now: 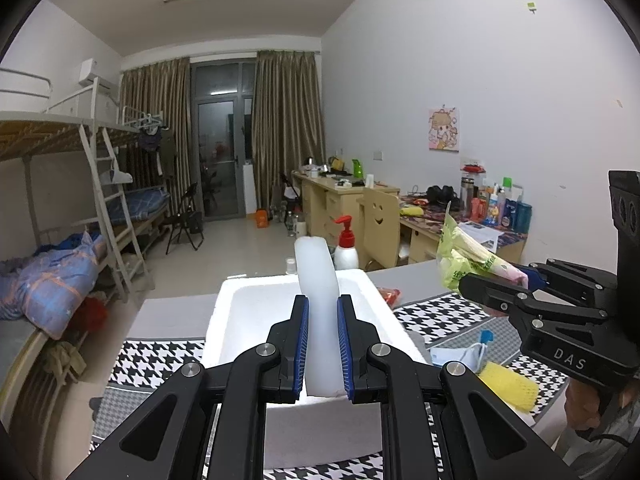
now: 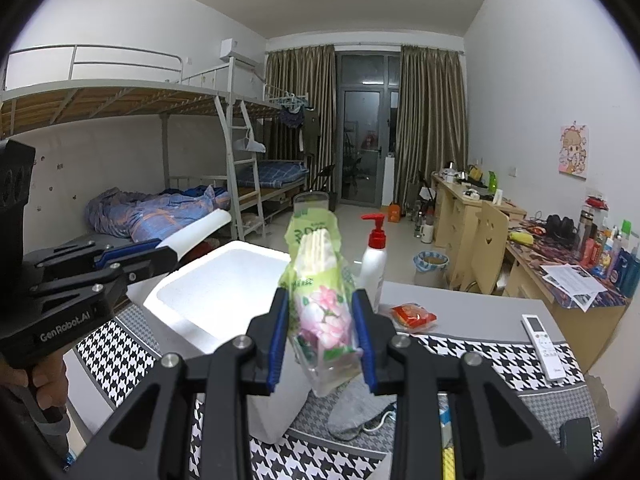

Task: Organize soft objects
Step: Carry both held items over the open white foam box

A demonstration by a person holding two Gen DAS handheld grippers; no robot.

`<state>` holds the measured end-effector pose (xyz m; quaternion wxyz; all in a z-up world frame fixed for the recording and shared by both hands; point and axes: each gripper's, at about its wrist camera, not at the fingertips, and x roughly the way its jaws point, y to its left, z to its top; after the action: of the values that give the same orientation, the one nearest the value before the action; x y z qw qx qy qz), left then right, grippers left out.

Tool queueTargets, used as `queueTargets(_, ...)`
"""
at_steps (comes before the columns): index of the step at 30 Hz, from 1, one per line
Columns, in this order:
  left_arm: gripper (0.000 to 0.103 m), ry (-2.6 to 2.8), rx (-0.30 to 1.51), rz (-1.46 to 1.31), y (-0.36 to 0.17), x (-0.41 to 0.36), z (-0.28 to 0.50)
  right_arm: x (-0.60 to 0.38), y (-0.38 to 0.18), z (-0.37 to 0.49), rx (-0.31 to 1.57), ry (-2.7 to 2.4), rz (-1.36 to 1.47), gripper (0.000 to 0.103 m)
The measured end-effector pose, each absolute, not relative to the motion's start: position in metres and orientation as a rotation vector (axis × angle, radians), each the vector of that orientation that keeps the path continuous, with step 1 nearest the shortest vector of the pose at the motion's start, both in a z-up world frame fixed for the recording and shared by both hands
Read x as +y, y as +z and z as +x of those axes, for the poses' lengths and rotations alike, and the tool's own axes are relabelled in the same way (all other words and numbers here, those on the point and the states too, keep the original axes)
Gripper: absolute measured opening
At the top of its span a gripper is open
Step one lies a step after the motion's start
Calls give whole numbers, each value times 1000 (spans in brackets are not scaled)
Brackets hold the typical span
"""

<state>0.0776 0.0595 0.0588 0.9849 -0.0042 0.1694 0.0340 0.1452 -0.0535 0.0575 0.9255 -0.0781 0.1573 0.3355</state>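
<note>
My left gripper (image 1: 322, 344) is shut on a white foam strip (image 1: 318, 300) and holds it upright above the open white foam box (image 1: 248, 292). In the right wrist view the strip (image 2: 200, 232) sticks out of that gripper (image 2: 168, 254) over the box (image 2: 188, 312). My right gripper (image 2: 322, 344) is shut on a green flowered tissue pack (image 2: 320, 292), held above the table right of the box. In the left wrist view the pack (image 1: 468, 260) and right gripper (image 1: 496, 284) are at the right.
On the houndstooth cloth (image 1: 436, 316) lie a yellow sponge (image 1: 508, 388), a blue face mask (image 1: 460, 354) and a red packet (image 2: 414, 316). A pump bottle (image 2: 374, 264) stands behind the box. A white remote (image 2: 544, 346) lies at the right. Bunk beds stand left, desks right.
</note>
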Motion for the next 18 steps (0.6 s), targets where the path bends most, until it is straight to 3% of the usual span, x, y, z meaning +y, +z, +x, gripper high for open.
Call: queueTargets(18,16,142,352,-25,60,77,88,-19,55,165,384,746,-182,36)
